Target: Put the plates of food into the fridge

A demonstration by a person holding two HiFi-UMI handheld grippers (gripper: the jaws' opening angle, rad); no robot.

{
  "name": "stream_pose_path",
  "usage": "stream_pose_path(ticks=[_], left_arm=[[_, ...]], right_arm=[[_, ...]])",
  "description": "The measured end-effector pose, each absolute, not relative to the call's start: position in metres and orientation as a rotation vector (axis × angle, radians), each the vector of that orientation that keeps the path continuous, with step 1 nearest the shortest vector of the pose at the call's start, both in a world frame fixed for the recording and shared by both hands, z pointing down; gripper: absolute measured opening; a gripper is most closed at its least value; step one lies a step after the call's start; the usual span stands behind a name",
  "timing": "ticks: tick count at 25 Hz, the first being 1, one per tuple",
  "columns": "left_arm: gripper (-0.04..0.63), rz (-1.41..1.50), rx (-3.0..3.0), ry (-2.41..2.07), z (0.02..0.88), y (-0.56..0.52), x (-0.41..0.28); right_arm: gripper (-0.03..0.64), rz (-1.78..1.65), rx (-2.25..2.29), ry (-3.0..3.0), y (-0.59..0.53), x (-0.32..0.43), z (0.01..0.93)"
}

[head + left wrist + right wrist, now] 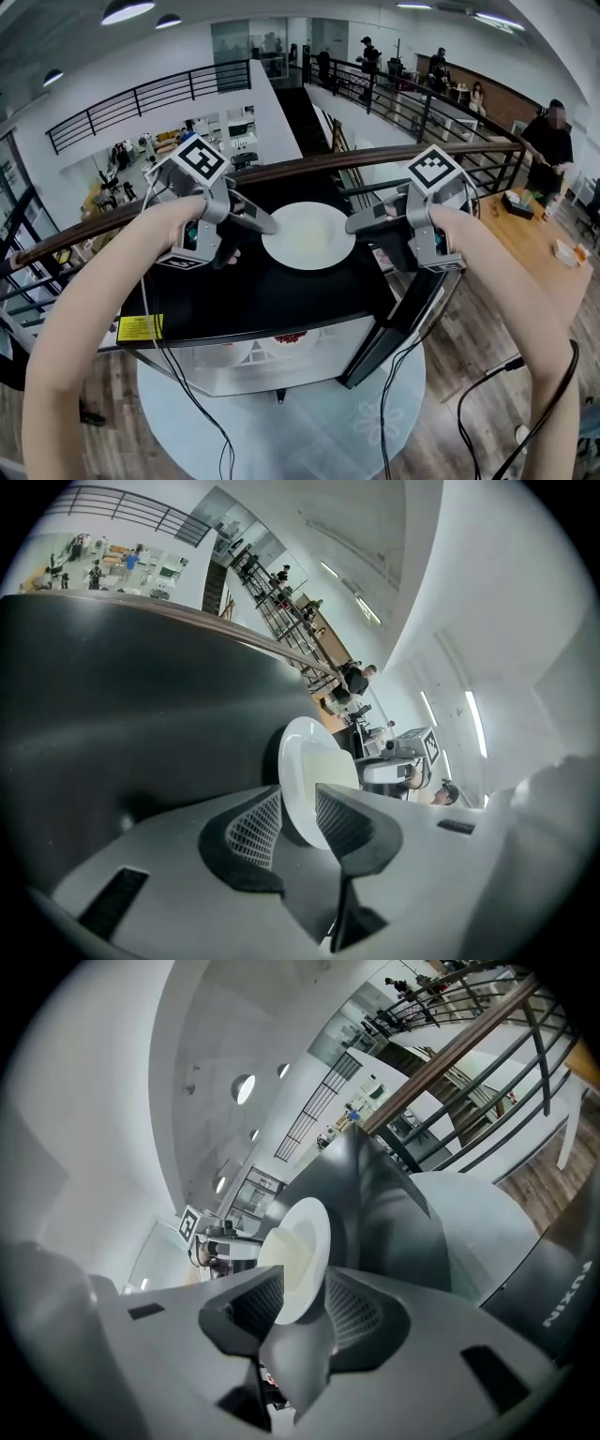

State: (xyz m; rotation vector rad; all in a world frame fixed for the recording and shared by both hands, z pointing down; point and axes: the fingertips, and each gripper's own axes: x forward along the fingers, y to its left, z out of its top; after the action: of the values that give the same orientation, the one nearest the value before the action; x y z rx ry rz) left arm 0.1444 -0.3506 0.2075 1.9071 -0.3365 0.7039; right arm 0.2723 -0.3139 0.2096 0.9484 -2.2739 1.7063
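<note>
A white plate [309,236] with pale food lies flat on the black top of a small fridge [253,295]. My left gripper [267,225] reaches to the plate's left rim and my right gripper [354,225] to its right rim. In the left gripper view the plate [302,771] has its rim between the jaws of the left gripper [298,822], and the pads stand apart from it. In the right gripper view the plate [305,1246] sits the same way inside the right gripper [302,1302]. Both grippers are open.
The fridge's black door [398,323] hangs open at the front right, and white shelves with a red-topped dish [289,337] show below. The fridge stands on a round white table [281,427]. A wooden railing [103,223] runs behind. Cables [187,394] trail down from both grippers.
</note>
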Motion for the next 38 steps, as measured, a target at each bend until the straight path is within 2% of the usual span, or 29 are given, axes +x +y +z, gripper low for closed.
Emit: stream_pose_path(ticks=[7,9,10,19,26,27,29,38], left_arm=[[0.109,0.709,1.908,-0.351,0.212,-0.353,0.148],[0.109,0.699,1.901,-0.366,0.21,-0.354,0.154],[0.109,0.692,1.894,-0.366,0.209,-0.353,0.155],[0.107,0.565,1.849,-0.288,0.183,-0.338,0.138],[0.106,0.592,1.887,-0.319,0.179,-0.329,0.131],[0.101,0.583,1.887,-0.32,0.175,-0.326,0.125],[0.031,0.558,1.89,-0.323,0.17,-0.323,0.116],[0.017,0.383,1.923,-0.232,0.135,-0.281,0.083]], right_arm=[[0.129,1.726,0.942,-2.27,-0.318,0.279,0.215],[0.058,1.731,0.967,-2.255,-0.319,0.287,0.217],[0.044,1.746,0.969,-2.254,-0.319,0.29,0.217],[0.029,1.851,0.948,-2.28,-0.3,0.273,0.2],[0.025,1.836,0.914,-2.34,-0.295,0.263,0.186],[0.025,1.837,0.91,-2.35,-0.292,0.258,0.182],[0.025,1.838,0.903,-2.374,-0.289,0.252,0.175],[0.025,1.775,0.837,-2.501,-0.259,0.223,0.148]])
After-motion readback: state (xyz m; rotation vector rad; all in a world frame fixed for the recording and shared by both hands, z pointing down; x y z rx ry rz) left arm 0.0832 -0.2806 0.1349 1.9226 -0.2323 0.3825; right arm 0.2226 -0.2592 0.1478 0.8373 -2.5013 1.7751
